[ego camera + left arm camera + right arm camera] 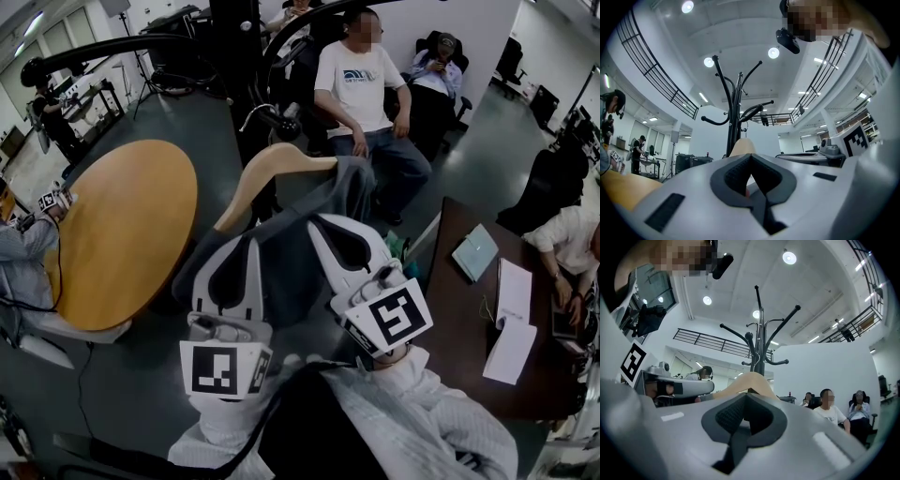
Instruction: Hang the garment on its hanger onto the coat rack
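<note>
Soft and probably light, the garment (330, 195) drapes its stiff wooden hanger (272, 169) before the coat rack (737, 112) (below its hooks), left gripper (749, 157) and right gripper (746, 397) both clamped on cloth near the hanger's shoulders, likely the steadiest hold.

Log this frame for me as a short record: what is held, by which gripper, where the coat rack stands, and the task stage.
held item: grey garment draped on a light wooden hanger, up in the air
left gripper: shut on the garment's left side
right gripper: shut on the garment's right side
target: black metal coat rack, upright ahead of both grippers
task stage: hanger not yet on the rack, apart from it
nearby: round wooden table at the left
</note>
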Demonstrator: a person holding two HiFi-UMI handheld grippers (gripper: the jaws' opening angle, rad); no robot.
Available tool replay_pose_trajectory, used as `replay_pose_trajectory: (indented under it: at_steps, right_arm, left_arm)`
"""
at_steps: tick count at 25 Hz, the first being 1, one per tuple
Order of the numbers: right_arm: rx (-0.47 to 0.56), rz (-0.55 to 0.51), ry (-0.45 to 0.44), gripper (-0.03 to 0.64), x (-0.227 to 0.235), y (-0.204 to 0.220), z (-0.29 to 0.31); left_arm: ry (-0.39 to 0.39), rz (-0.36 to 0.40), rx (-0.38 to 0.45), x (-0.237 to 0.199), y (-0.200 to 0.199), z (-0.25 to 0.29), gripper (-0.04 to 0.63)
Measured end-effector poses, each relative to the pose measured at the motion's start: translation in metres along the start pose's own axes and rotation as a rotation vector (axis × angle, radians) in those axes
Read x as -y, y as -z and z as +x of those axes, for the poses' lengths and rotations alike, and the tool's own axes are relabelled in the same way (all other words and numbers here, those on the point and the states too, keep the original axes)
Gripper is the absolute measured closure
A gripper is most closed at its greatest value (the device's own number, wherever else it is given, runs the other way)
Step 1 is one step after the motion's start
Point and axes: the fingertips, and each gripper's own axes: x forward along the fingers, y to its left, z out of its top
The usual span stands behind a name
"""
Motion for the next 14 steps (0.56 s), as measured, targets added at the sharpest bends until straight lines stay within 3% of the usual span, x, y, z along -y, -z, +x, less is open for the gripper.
replay_pose_trajectory:
  at_steps: [14]
  right_arm:
    - [-0.009,-0.013,-0.016,0.617,0.0008,0.0000,0.0022]
  left_arm:
    - [0.012,0.008,-0.009,0.0029,0.0003,0.0049,0.591]
